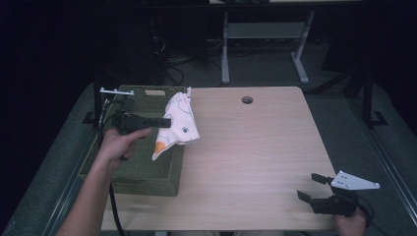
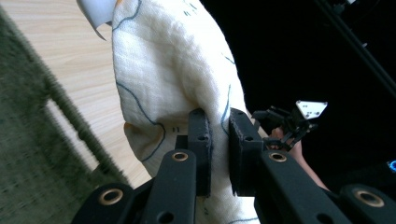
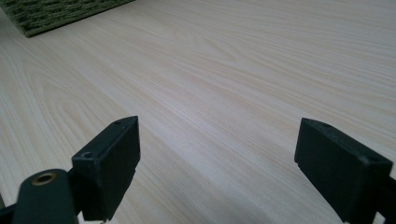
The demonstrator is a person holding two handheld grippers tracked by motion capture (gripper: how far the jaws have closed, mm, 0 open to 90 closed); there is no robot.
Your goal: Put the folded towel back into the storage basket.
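A cream cloth [image 1: 180,123] with blue line drawings and an orange patch hangs in the air over the right rim of the green woven basket [image 1: 142,172]. My left gripper [image 1: 167,122] is shut on a fold of it, held level and pointing right. In the left gripper view the cloth [image 2: 173,70] bunches between the two black pads [image 2: 200,135]. My right gripper [image 1: 311,187] rests at the table's near right corner, jaws wide apart over bare wood, with nothing between them [image 3: 219,168].
The light wood table [image 1: 255,147] has a round cable hole [image 1: 247,100] near its far edge. The basket stands on the table's left side. Beyond the table are a desk frame [image 1: 265,44] and cables on a dark floor.
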